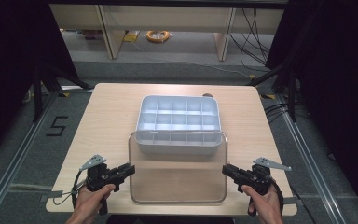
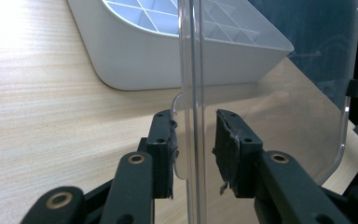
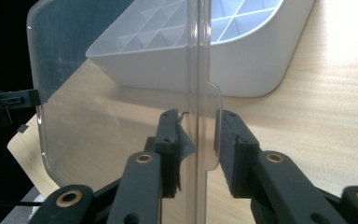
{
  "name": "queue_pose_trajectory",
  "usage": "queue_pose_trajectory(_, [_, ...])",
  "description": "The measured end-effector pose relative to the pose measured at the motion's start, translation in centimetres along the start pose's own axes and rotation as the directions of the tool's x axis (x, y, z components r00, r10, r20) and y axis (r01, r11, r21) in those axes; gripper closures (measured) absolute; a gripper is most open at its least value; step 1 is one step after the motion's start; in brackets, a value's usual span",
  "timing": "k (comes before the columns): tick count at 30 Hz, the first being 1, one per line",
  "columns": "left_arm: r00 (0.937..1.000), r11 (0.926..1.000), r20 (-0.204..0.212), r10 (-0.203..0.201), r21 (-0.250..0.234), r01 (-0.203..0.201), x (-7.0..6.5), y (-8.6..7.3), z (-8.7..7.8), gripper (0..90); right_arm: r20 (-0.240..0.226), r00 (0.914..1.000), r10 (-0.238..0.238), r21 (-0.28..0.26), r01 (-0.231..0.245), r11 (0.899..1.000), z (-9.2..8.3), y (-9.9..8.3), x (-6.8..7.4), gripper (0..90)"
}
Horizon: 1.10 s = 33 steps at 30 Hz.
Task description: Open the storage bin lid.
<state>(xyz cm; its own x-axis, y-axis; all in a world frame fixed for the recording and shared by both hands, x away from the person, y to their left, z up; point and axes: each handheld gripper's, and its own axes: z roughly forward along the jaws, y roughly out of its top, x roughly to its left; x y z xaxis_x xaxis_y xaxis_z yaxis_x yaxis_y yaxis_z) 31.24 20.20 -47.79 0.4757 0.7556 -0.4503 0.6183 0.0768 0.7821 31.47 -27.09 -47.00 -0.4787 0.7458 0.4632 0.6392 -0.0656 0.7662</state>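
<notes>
floor: grey carpet (image 1: 177, 70), metal rails at both sides | furniture: light wooden table (image 1: 107, 116); pale wood desk (image 1: 168, 18) behind | cables: orange coil (image 1: 158, 35), black cables (image 1: 254, 32) | surroundings: dark curtains

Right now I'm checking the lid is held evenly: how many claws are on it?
2. The left claw grips the clear lid at its left edge, and the right claw grips its right edge, in front of the white tray.

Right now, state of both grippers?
Left gripper: closed on the left edge of the clear lid.
Right gripper: closed on the lid's right edge.
</notes>
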Motion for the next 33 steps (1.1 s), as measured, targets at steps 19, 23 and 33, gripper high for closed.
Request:
queue_pose_trajectory(19, [0.9988,0.9961,0.043,-0.021,0.086,0.017,0.4,-1.6,0.9,63.6,0.021,0.9981,0.058,0.060,-0.059,0.996,0.1,-2.2,-0.8,67.0])
queue_pose_trajectory(23, [0.9986,0.9942,0.046,-0.026,0.106,0.021,0.4,-2.0,1.0,63.1,0.025,0.9947,0.100,0.077,-0.101,0.992,0.0,-2.7,-0.6,66.7])
queue_pose_trajectory(33, [0.9987,0.9895,0.045,-0.023,0.143,0.017,0.6,-2.7,0.9,62.1,0.027,0.9971,0.072,0.108,-0.074,0.991,-0.1,-3.6,-0.7,66.0])
